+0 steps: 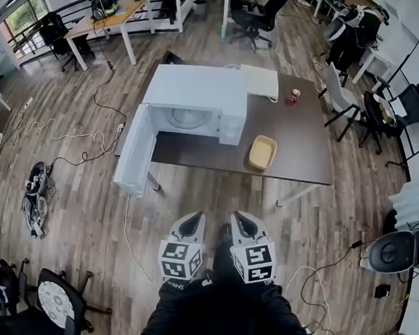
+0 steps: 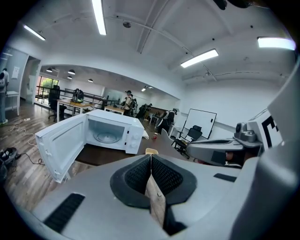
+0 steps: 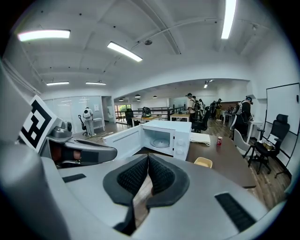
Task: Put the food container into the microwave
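A pale yellow food container (image 1: 262, 152) sits empty on the dark brown table (image 1: 306, 150), just right of the white microwave (image 1: 193, 100). The microwave's door (image 1: 134, 153) hangs wide open to the left, showing the glass turntable inside. Both grippers hover side by side over the floor, well short of the table's near edge. My left gripper (image 1: 194, 217) is shut with nothing in it, and so is my right gripper (image 1: 241, 218). The left gripper view shows its tips (image 2: 151, 157) pressed together below the container (image 2: 151, 151). In the right gripper view the closed tips (image 3: 148, 157) point at the microwave (image 3: 164, 136), with the container (image 3: 203, 162) to its right.
A red can (image 1: 294, 96) and a white pad (image 1: 261, 80) lie at the table's far side. Cables trail over the wooden floor (image 1: 74, 137) on the left. Office chairs (image 1: 343, 102) stand right of the table, and people stand far back in the room.
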{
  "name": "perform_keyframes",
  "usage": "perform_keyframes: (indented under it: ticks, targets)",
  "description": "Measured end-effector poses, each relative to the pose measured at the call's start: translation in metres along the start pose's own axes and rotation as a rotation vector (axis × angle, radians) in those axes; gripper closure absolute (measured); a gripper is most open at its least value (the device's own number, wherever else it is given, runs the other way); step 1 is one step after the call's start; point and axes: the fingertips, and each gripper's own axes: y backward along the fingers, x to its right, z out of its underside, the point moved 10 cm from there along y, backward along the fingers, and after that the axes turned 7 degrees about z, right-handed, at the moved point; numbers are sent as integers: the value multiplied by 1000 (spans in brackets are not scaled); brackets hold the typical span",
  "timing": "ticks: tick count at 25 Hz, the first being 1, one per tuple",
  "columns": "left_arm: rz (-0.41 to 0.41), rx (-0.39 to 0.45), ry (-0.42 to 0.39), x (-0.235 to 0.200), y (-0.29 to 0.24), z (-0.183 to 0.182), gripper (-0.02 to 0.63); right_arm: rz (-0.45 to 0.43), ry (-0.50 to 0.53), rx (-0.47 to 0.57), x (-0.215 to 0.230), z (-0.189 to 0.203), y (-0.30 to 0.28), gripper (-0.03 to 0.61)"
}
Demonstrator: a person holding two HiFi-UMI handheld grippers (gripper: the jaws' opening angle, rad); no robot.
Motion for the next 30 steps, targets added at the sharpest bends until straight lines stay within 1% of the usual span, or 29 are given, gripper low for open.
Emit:
perform_keyframes:
  ticks: [3, 6, 9, 12, 16, 21, 25, 30]
  targets:
    - [-13, -3, -8, -10, -27, -12, 580, -8, 9, 7, 19, -7, -24, 554]
    - [-28, -5, 8, -21, -58, -26, 580, -16, 19, -5, 43, -13, -50, 554]
    - [-35, -13, 21, -27, -93, -36, 580, -14, 24, -29, 74, -14, -75, 554]
    - [-38, -33, 24, -33, -131, -43, 580, -14, 40, -75, 102, -11, -102, 554]
    - [-48, -91, 39, -47, -179, -39, 580, -26, 58, -146, 133, 3, -138, 554]
    - [-63, -169, 63, -55, -222, -29, 580, -59, 60, -228, 167, 23, -175, 554]
    - [-65, -219, 72, -62, -241, -21, 580, -81, 60, -278, 180, 37, -199, 554]
    - [-71, -258, 96, -69, -266, -14, 580, -89, 70, -334, 201, 56, -223, 552]
